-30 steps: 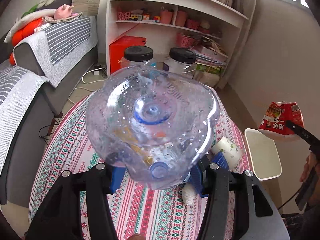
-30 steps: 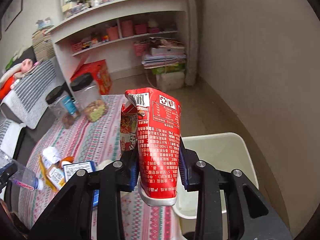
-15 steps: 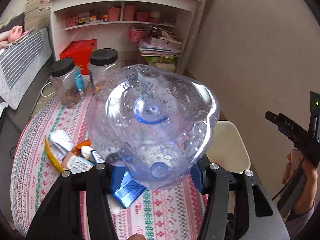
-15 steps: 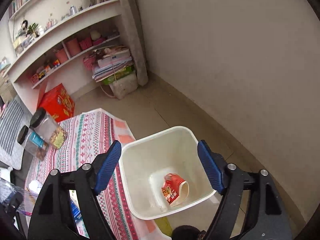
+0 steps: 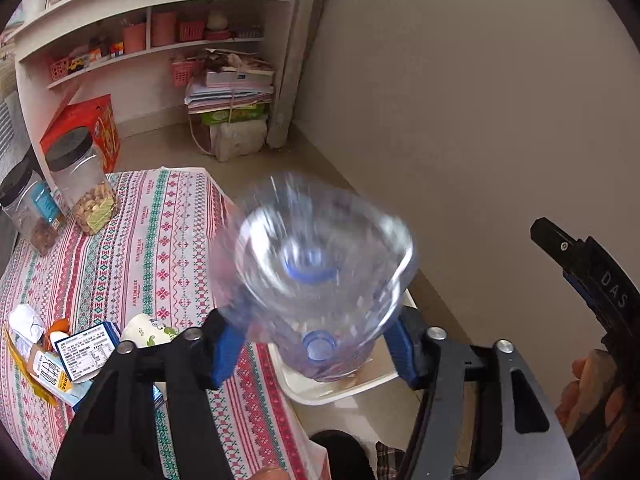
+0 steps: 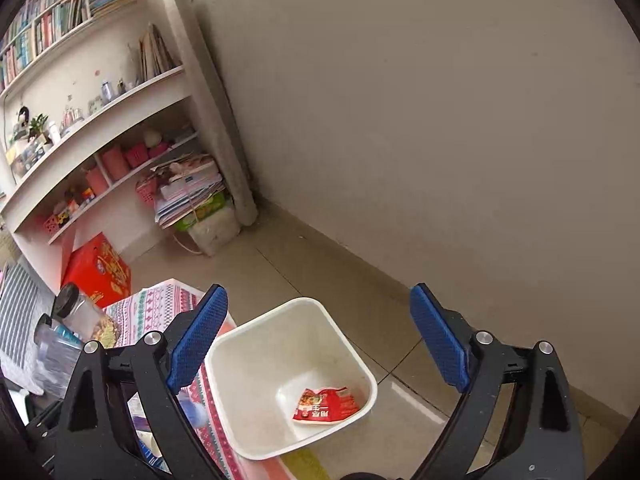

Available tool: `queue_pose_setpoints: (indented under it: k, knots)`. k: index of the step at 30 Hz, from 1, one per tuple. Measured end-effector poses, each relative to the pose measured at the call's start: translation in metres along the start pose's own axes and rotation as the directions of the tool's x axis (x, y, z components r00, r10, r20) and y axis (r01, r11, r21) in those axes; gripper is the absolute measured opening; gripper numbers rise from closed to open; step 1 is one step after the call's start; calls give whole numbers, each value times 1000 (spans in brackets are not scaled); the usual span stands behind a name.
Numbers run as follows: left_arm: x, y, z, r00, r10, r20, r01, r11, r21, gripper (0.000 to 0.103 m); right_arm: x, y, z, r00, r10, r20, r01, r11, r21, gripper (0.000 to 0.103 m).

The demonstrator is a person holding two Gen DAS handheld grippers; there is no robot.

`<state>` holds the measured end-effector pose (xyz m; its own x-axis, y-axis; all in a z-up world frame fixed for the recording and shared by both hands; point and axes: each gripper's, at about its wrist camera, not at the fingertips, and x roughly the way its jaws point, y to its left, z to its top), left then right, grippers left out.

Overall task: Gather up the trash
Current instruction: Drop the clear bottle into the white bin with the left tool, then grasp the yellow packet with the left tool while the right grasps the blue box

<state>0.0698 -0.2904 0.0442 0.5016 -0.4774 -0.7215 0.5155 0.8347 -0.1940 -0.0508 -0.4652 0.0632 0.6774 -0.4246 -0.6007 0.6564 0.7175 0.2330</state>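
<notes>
A clear plastic bottle (image 5: 320, 276) with a blue cap, blurred by motion, sits between the blue pads of my left gripper (image 5: 312, 344), over the white trash bin (image 5: 316, 390). The pads stand wider than the bottle's neck, so the gripper is open. My right gripper (image 6: 320, 336) is open and empty above the bin (image 6: 280, 332). A crushed red carton (image 6: 325, 405) lies in the bin's bottom. More trash lies on the table: a blue-and-white box (image 5: 86, 346), a white cup (image 5: 146, 330) and wrappers (image 5: 36, 364).
The patterned tablecloth (image 5: 140, 248) covers the table left of the bin. Two black-lidded jars (image 5: 82, 184) stand at its far end. A red box (image 6: 98, 272), shelves (image 6: 100, 128) and a paper stack (image 6: 192, 192) lie beyond. A wall (image 6: 440, 120) runs along the right.
My left gripper swung right over the bin and opened; the bottle is slipping free. My right gripper released the red carton into the bin and lifted up.
</notes>
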Motion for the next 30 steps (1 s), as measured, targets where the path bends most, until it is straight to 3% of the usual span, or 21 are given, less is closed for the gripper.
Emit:
queue_pose_setpoints:
  k: [3, 9, 18, 23, 30]
  knots:
    - [-7, -1, 0, 1000, 7, 15, -6, 1000, -7, 72, 1, 1, 1, 1000, 17, -5, -17, 1000, -3, 89]
    - [-27, 26, -5, 993, 110, 43, -109, 994, -29, 73, -4, 15, -4, 998, 61, 1, -61, 997, -45, 91]
    - [-51, 79, -24, 967, 250, 42, -247, 967, -60, 80, -7, 65, -23, 995, 94, -24, -97, 980, -173, 92]
    - [-58, 113, -33, 950, 313, 11, -310, 944, -110, 82, -4, 100, -39, 992, 114, -52, -124, 957, -261, 95]
    - [-65, 170, -52, 905, 420, -61, -424, 887, -181, 84, 6, 146, -64, 983, 135, -125, -171, 922, -348, 96]
